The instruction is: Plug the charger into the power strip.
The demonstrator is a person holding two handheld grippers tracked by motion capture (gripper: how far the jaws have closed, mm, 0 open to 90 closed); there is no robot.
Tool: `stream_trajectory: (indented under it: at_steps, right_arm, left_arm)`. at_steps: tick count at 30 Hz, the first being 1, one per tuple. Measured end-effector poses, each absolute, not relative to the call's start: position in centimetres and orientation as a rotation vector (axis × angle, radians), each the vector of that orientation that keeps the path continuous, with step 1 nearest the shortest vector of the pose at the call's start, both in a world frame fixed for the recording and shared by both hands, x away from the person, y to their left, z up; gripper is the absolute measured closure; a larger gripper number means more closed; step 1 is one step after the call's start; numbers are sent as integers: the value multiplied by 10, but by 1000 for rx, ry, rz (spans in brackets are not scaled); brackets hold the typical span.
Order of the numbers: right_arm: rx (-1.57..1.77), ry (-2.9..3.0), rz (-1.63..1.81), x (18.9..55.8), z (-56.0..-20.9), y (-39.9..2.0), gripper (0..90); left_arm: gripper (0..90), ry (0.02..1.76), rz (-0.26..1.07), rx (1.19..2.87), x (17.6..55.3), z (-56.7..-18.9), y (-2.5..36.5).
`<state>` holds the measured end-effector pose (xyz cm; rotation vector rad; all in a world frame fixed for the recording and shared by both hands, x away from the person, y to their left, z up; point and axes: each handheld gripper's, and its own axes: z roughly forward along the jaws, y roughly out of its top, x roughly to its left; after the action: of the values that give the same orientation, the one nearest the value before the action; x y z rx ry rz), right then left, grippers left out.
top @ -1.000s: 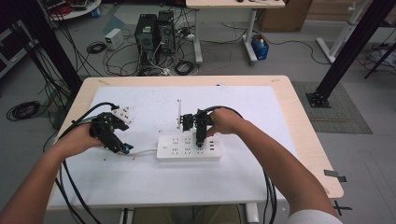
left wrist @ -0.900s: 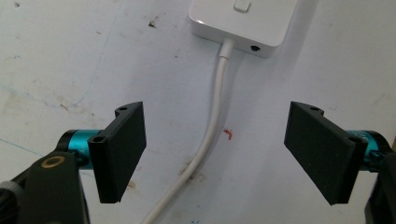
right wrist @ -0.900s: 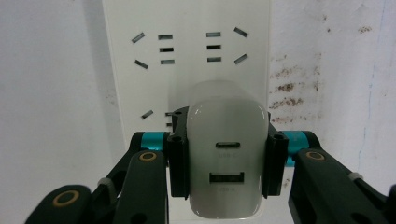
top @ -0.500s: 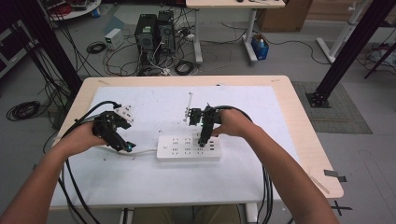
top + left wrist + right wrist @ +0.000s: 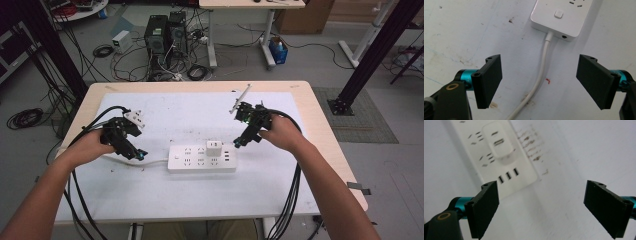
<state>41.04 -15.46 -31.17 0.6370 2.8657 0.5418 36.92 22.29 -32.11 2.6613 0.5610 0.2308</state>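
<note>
Both grippers, left [image 5: 139, 156] and right [image 5: 238, 143], hold flat matte black jaws wide apart, gripping nothing. Between them lies a glossy white rounded power strip [image 5: 201, 158] carrying a cube charger [image 5: 214, 148], with bare, scuffed table [image 5: 190, 112] around.

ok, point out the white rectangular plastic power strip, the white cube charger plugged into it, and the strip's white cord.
power strip [image 5: 186, 161]: high view, bare top face.
charger [image 5: 214, 148]: high view, top.
cord [image 5: 541, 71]: left gripper view, mid-length.

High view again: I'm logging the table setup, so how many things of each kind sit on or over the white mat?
Power strip: 1
Charger plugged into the strip: 1
Cord from the strip: 1
Grippers, left gripper and right gripper, both open and holding nothing: 2
Total: 5
</note>
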Motion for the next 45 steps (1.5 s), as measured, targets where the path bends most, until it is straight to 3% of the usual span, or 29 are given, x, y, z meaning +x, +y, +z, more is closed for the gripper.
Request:
stream_trajectory:
  at_steps: [3,5,8,10,23,45]
  right_arm:
    - [649,2872,531,399,-306,-176,121]
    - [687,2858,478,394,-306,-186,9]
    - [744,2804,450,388,-303,-200,8]
    - [775,2781,444,383,-300,-209,9]
    - [861,2785,399,364,-296,-246,9]
    - [867,2779,393,367,-300,-250,9]
  left_arm:
    - [210,534,244,2662,367,-319,222]
    - [210,530,251,2673,366,-317,221]
    - [199,533,229,2667,366,-316,220]
    - [118,515,220,2666,366,-316,220]
    - [118,495,238,2675,365,-316,216]
    - [118,508,250,2679,365,-316,218]
